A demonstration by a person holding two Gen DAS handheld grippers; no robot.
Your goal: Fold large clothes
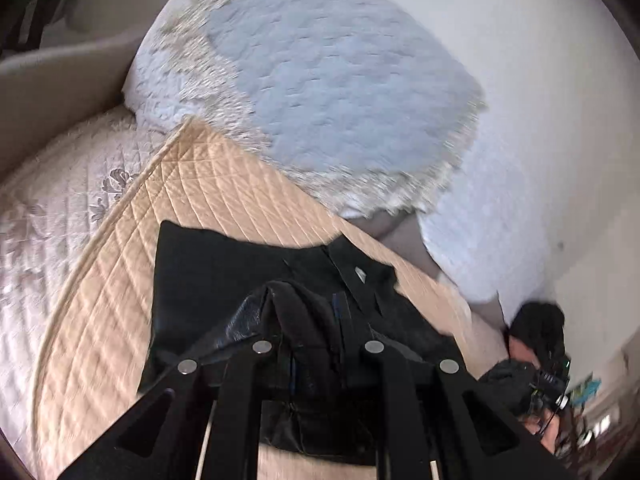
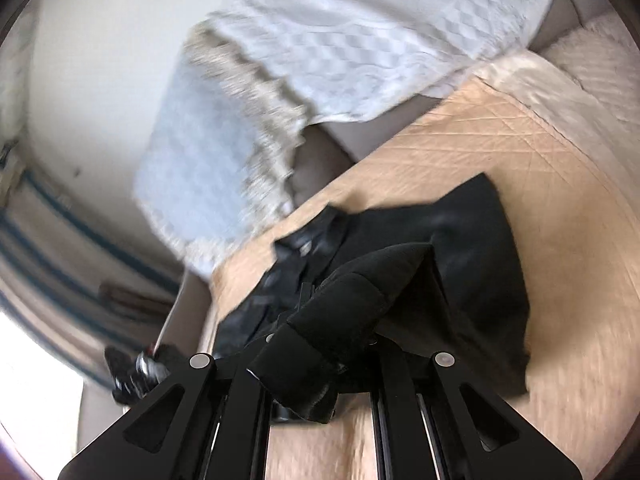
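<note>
A black garment (image 1: 224, 272) lies spread on a beige quilted cover (image 1: 100, 300), its collar and label toward the far side. In the left wrist view my left gripper (image 1: 316, 332) is shut on a raised, shiny bunch of that black cloth. The right wrist view shows the same garment (image 2: 472, 248) on the cover (image 2: 560, 200). My right gripper (image 2: 320, 348) is shut on a black sleeve that drapes over its fingertips and hides them. The other gripper, with a hand on it, shows at the right edge (image 1: 536, 364) and at the lower left (image 2: 136, 372).
A fluffy pale blue cushion (image 1: 320, 80) with beige fringe lies just beyond the garment. A white embroidered pillow (image 1: 60, 208) sits to the left. A white checkered cloth (image 2: 360, 40) lies at the far side, with a pale wall (image 1: 520, 40) behind.
</note>
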